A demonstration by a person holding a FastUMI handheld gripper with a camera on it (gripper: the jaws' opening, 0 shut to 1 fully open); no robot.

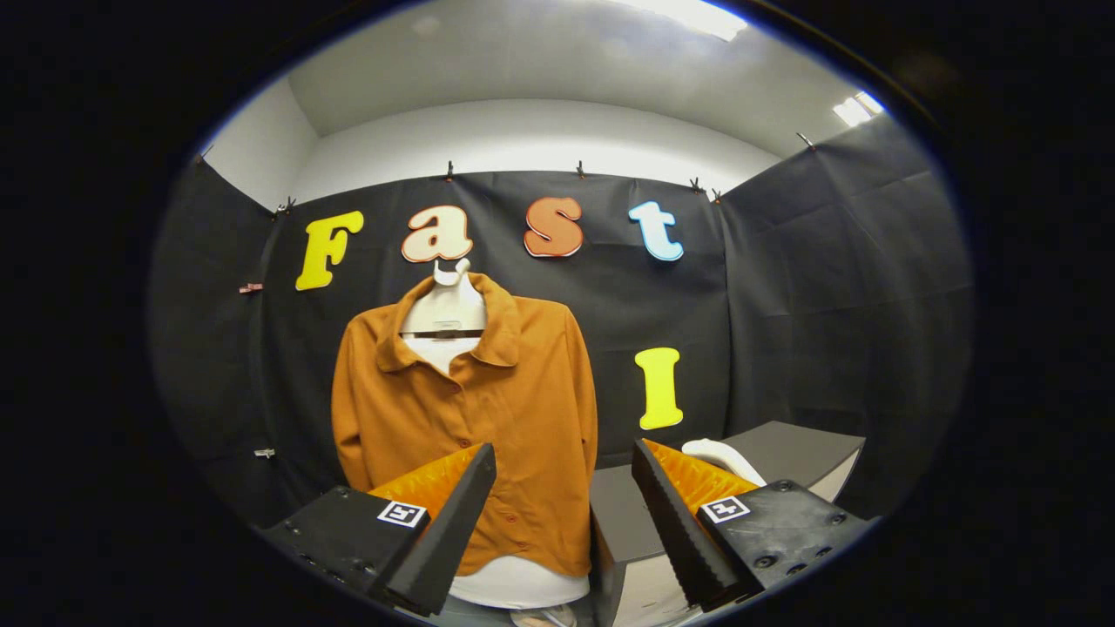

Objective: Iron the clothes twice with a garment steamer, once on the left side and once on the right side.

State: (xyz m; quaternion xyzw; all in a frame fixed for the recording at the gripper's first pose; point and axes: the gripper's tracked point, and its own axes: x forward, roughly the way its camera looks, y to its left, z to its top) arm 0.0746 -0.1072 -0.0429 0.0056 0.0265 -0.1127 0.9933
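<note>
Gripper view: the gripper (564,466) has its two fingers spread wide apart, released, holding and touching nothing. Beyond the gap between them, and partly behind the left finger (449,522), hangs a rust-orange, long-sleeved collared shirt (470,409) buttoned down the front, dressed on a white mannequin torso (444,309) whose neck shows at the open collar and whose base shows below the hem. Just right of the shirt, beyond the right finger (675,522), stands a grey-topped table (784,453) with a pale front edge. On it, close behind the right finger, lies a white curved object (723,457), mostly hidden, likely the garment steamer's handle, though I cannot tell for sure. Black cloth walls (827,305) enclose the booth behind everything.
</note>
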